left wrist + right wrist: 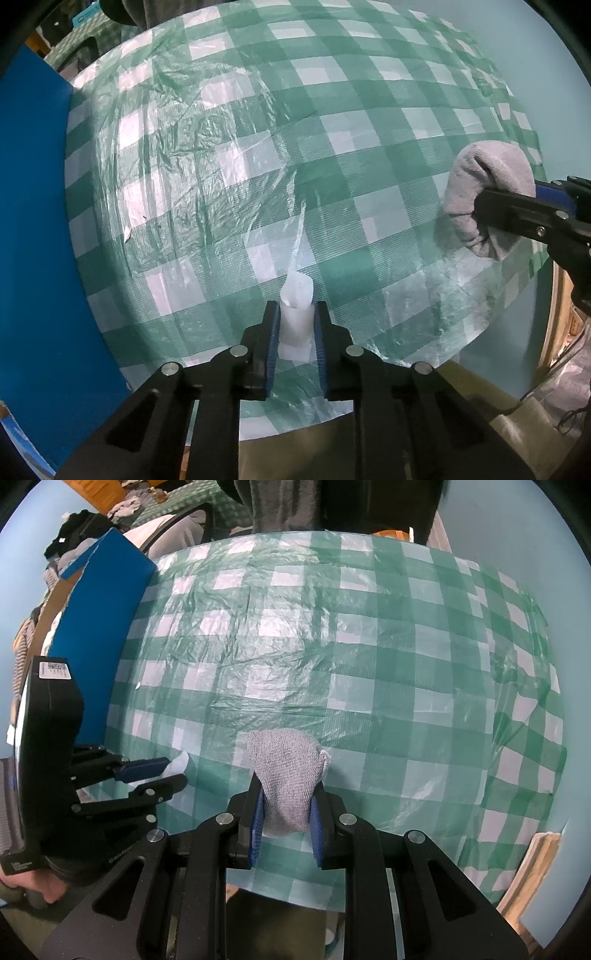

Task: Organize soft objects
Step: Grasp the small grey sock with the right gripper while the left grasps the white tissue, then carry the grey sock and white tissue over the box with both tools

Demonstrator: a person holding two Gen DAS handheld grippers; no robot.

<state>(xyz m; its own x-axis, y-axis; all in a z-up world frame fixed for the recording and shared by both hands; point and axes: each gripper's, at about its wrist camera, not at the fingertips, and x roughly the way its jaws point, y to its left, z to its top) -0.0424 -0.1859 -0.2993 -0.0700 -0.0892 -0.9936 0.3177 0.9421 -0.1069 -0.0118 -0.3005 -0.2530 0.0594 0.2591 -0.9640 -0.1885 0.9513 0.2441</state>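
Two grippers: left gripper (295,321), right gripper (287,805). One rolled white cloth (295,317). One grey knitted sock (286,771). One green-and-white checked tablecloth (332,184) on the worktop. One blue box (99,627).

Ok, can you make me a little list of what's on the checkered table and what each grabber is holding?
table cover: green and white checkered cloth under wrinkled clear plastic
left gripper: shut on a white soft piece
right gripper: shut on a grey knitted sock
beside the table: blue panel, standing at the left edge
other soft things on the cloth: none seen
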